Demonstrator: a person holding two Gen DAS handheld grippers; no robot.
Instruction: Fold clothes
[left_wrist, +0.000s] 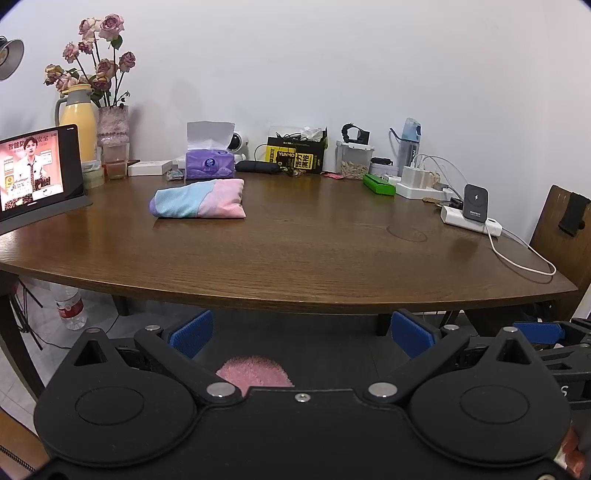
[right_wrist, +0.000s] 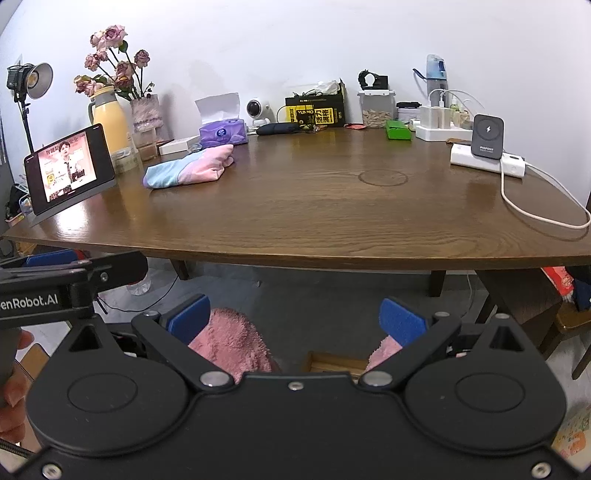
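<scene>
At the far left of the wooden table (left_wrist: 295, 251) a tablet (left_wrist: 35, 171) stands propped, with a yellow jug (left_wrist: 78, 122) and a vase of roses (left_wrist: 112, 122) behind it. Right of the tablet lies a folded garment (left_wrist: 199, 199) in pink, blue and purple, just in front of a purple tissue box (left_wrist: 209, 164), well apart from both grippers. The left gripper (left_wrist: 301, 334) hangs below the near table edge with jaws spread wide, holding nothing; pink fluffy fabric (left_wrist: 255, 371) shows beneath it. The right gripper (right_wrist: 295, 319) is likewise wide and empty, the pink fluffy fabric (right_wrist: 232, 341) under both fingers. A charger (right_wrist: 487, 136) sits far right.
</scene>
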